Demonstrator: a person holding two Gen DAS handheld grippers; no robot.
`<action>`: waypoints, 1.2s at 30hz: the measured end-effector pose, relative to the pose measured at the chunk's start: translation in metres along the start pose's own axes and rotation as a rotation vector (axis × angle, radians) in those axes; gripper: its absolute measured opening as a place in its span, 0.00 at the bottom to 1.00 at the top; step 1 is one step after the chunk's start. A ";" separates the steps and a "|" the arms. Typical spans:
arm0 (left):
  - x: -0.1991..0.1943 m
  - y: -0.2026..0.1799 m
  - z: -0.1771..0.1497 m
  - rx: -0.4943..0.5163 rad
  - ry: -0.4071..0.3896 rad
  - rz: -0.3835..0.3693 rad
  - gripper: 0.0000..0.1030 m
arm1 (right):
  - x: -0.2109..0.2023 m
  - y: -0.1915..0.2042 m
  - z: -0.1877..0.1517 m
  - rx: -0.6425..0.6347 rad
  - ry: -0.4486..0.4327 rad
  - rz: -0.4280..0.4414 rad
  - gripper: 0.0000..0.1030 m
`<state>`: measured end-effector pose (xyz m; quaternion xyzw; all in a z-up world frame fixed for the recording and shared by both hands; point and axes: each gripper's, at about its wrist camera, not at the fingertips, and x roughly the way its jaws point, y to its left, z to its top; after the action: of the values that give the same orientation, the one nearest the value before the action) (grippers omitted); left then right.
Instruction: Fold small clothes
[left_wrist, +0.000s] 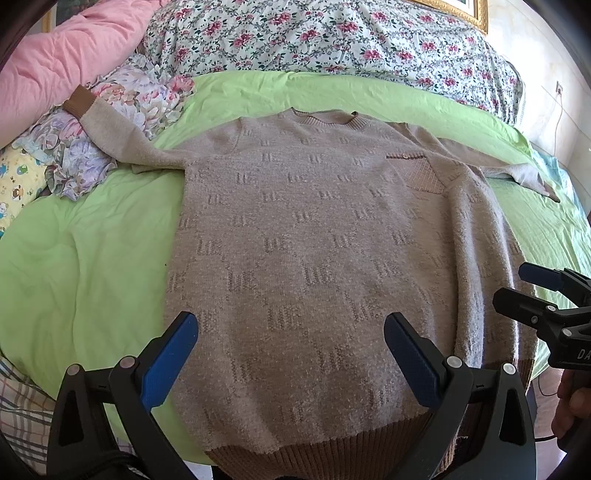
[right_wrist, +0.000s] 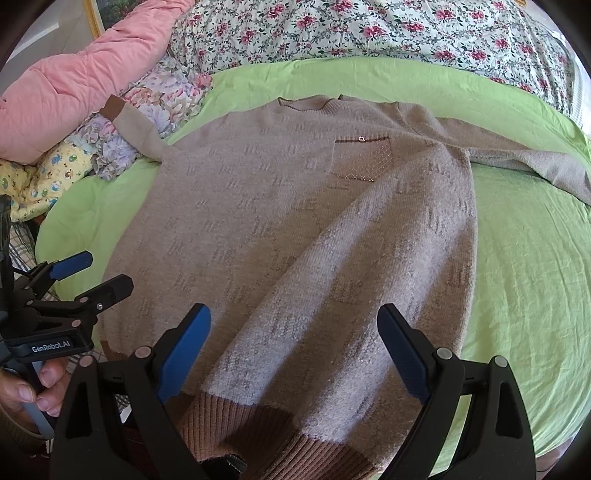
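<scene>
A beige knit sweater (left_wrist: 295, 229) (right_wrist: 258, 221) with a brown ribbed hem lies front up on the green sheet (left_wrist: 81, 266) (right_wrist: 528, 280). Its right side panel is folded inward over the body, partly across the chest pocket (right_wrist: 364, 158). One sleeve (left_wrist: 110, 125) reaches left onto the floral pillows, the other (left_wrist: 517, 166) stretches right. My left gripper (left_wrist: 291, 325) hovers open above the hem, nothing between its blue pads. My right gripper (right_wrist: 295, 317) stands open over the folded panel near the hem; in the left wrist view my right gripper (left_wrist: 517, 284) shows at the right edge.
A pink quilt (left_wrist: 62, 55) and a floral duvet (left_wrist: 332, 33) are piled at the back of the bed. Patterned pillows (left_wrist: 74, 155) sit at the left. A hand (right_wrist: 29, 387) holds the left gripper's handle. Bare green sheet lies on both sides of the sweater.
</scene>
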<state>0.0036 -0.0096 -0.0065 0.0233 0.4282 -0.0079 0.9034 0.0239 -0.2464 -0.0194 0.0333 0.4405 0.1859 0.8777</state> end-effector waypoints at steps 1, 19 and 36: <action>0.000 0.000 0.000 0.001 -0.002 0.001 0.98 | -0.002 0.000 0.000 0.001 -0.012 0.002 0.89; 0.026 0.007 0.032 0.002 0.030 0.006 0.98 | -0.015 -0.104 0.013 0.278 -0.065 0.034 0.89; 0.082 0.005 0.136 0.012 -0.010 0.064 0.98 | -0.031 -0.387 0.049 0.761 -0.233 -0.213 0.75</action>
<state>0.1612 -0.0107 0.0164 0.0423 0.4227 0.0181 0.9051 0.1602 -0.6121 -0.0522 0.3308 0.3765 -0.0870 0.8610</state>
